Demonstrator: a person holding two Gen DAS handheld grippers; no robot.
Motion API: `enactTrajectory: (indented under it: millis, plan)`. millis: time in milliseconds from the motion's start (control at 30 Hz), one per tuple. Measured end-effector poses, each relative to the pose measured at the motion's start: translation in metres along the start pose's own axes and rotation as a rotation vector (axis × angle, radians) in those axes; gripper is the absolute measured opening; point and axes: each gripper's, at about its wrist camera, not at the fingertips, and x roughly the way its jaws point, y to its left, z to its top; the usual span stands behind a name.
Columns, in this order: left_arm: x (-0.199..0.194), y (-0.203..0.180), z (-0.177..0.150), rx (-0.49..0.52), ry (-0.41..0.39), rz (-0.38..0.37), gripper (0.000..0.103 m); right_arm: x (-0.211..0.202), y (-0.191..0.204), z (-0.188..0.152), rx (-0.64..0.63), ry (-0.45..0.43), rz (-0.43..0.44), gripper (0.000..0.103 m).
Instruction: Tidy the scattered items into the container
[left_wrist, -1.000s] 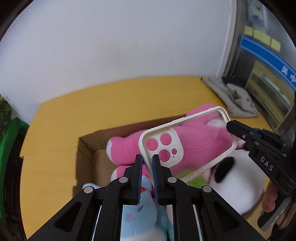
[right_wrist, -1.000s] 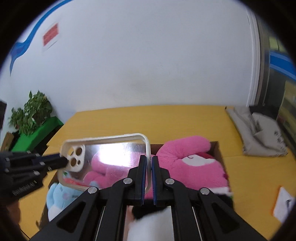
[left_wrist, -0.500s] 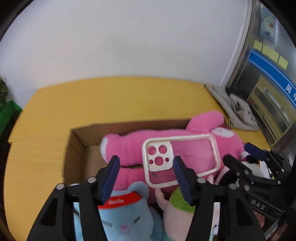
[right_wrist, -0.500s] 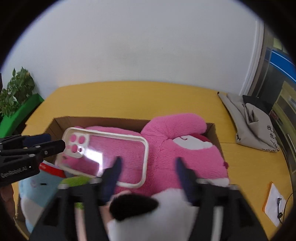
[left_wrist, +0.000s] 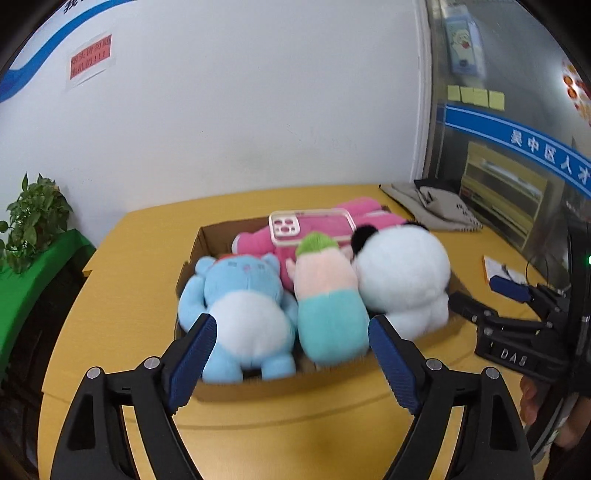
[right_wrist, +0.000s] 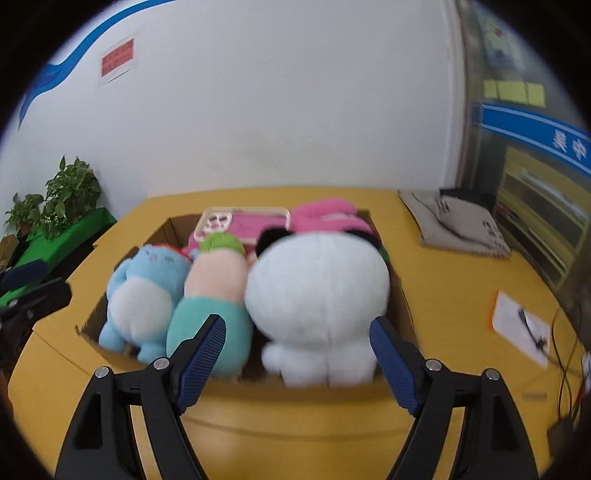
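1. Left wrist view: left claw (left_wrist: 291, 347) wide and still opening, nothing between its blue pads (left_wrist: 194, 358), hanging above the near edge of the cardboard box (left_wrist: 280, 384).
2. Box sits on the yellow worktop (left_wrist: 122, 266), packed with 4 plush toys: blue bear (left_wrist: 243, 295) at left, green-haired doll (left_wrist: 327, 295) in the middle, white panda (left_wrist: 402, 273) at right, pink plush (left_wrist: 258, 236) lying across the back.
3. Phone case (left_wrist: 310, 225) lies flat on top of the pink plush at the back of the box, camera cutouts toward the left, no claw touching it.
4. Right claw (left_wrist: 484, 299) shows at the right edge, beside the box's right end, fingers apart, nothing in them; a hand (left_wrist: 532, 398) shows under it.
5. Grey cloth bag (left_wrist: 436, 206) at the far right of the worktop, paper card (left_wrist: 502, 269) near the right edge, potted plant (left_wrist: 33, 221) at left off the worktop.
6. Right wrist view: right claw (right_wrist: 297, 354) wide and still opening, empty, above the box's near edge (right_wrist: 236, 384) in front of the panda (right_wrist: 317, 295).
7. Same packing: blue bear (right_wrist: 144, 291), doll (right_wrist: 214, 280), pink plush (right_wrist: 325, 218) behind, phone case (right_wrist: 243, 221) resting on it at the back.
8. Left claw (right_wrist: 29, 284) shows at the left edge, apart from the box.
9. Bag (right_wrist: 458, 221), card (right_wrist: 521, 325) and cables (right_wrist: 569, 354) at right; plant (right_wrist: 62, 199) at left. Picture blurred.
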Motion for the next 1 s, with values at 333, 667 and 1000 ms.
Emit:
enactTrajectory:
  millis: [333,667,1000]
  plan:
    - [-0.038,-0.007,-0.047,-0.126,-0.005,-0.03,0.088,-0.049,0.007,-0.031,-0.026,-0.029,-0.017,0.08]
    - [-0.057,-0.021,-0.056,-0.126,-0.027,-0.042,0.088,-0.067,0.009,-0.051,-0.046,-0.007,-0.008,0.08]
    - [-0.062,-0.025,-0.057,-0.128,-0.038,-0.039,0.088,-0.072,0.012,-0.055,-0.055,-0.005,0.0,0.08]
